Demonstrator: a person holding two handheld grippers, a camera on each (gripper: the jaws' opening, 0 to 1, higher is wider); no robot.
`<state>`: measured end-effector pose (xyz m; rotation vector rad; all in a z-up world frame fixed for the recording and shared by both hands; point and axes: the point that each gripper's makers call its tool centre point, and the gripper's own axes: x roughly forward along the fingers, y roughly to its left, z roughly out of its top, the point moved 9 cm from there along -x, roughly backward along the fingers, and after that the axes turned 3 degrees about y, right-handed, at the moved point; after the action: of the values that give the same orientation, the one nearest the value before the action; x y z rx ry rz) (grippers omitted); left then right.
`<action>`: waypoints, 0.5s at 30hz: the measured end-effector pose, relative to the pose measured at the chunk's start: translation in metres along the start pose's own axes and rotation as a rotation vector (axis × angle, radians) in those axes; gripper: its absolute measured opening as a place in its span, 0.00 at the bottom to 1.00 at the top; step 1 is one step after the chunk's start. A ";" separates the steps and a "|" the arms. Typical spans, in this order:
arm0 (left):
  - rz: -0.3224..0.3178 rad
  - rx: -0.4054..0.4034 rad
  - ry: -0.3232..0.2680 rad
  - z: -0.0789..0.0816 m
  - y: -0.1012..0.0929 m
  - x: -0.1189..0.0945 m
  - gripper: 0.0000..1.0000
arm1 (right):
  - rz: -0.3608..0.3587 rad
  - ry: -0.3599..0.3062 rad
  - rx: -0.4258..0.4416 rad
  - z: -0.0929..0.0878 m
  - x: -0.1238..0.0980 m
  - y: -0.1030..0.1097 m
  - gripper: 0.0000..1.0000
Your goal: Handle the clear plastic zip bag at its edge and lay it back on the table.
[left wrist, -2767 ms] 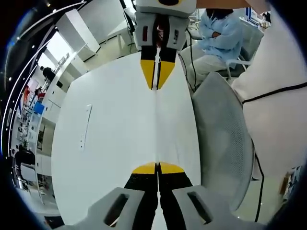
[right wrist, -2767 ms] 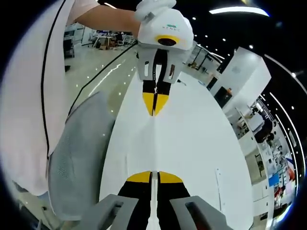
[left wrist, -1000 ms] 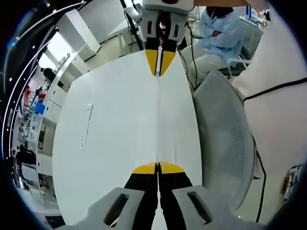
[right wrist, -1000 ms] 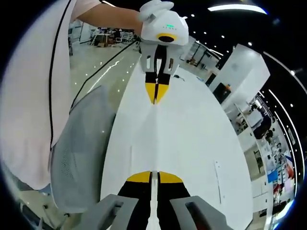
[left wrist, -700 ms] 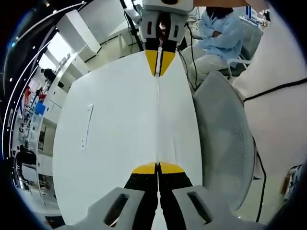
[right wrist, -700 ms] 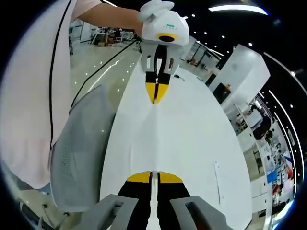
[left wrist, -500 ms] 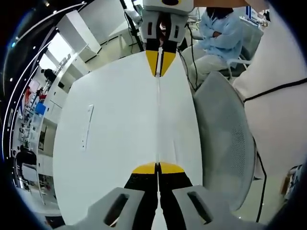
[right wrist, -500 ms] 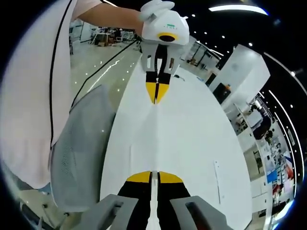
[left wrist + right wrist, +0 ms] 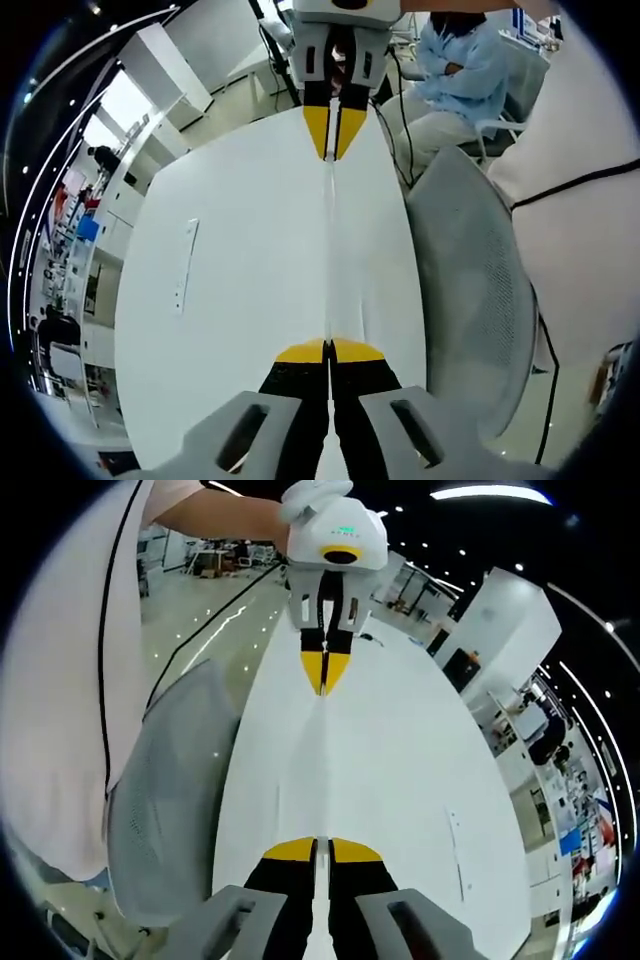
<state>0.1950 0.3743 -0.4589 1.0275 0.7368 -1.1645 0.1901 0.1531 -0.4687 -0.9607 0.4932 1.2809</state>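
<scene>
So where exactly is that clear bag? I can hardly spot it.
Start at the big white table. Above it the two yellow-tipped claws face each other, the left claw near and the right claw far. The clear plastic zip bag is the thin, pale, edge-on line stretched between them, nearly invisible against the white.

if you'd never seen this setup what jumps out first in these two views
Two yellow-tipped tongs face each other over the white table: the left tongs at the bottom of the left gripper view, the right tongs at its top. Both are shut on the clear zip bag, stretched edge-on between them as a thin pale line. A grey mesh chair stands beside the table.
</scene>
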 end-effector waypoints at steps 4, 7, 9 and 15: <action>0.004 0.001 -0.002 0.000 0.000 0.000 0.00 | -0.002 -0.002 0.014 0.000 0.000 -0.002 0.00; 0.007 0.001 -0.005 0.000 0.001 0.000 0.00 | -0.004 0.000 0.014 -0.001 0.000 -0.003 0.00; 0.009 0.002 -0.009 0.001 0.001 -0.001 0.00 | -0.005 -0.003 0.020 0.000 0.000 -0.003 0.01; 0.016 0.009 -0.022 0.005 0.000 -0.002 0.00 | 0.003 -0.023 0.041 0.006 0.000 -0.006 0.02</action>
<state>0.1947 0.3701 -0.4552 1.0254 0.7053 -1.1643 0.1944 0.1582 -0.4636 -0.9106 0.5013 1.2781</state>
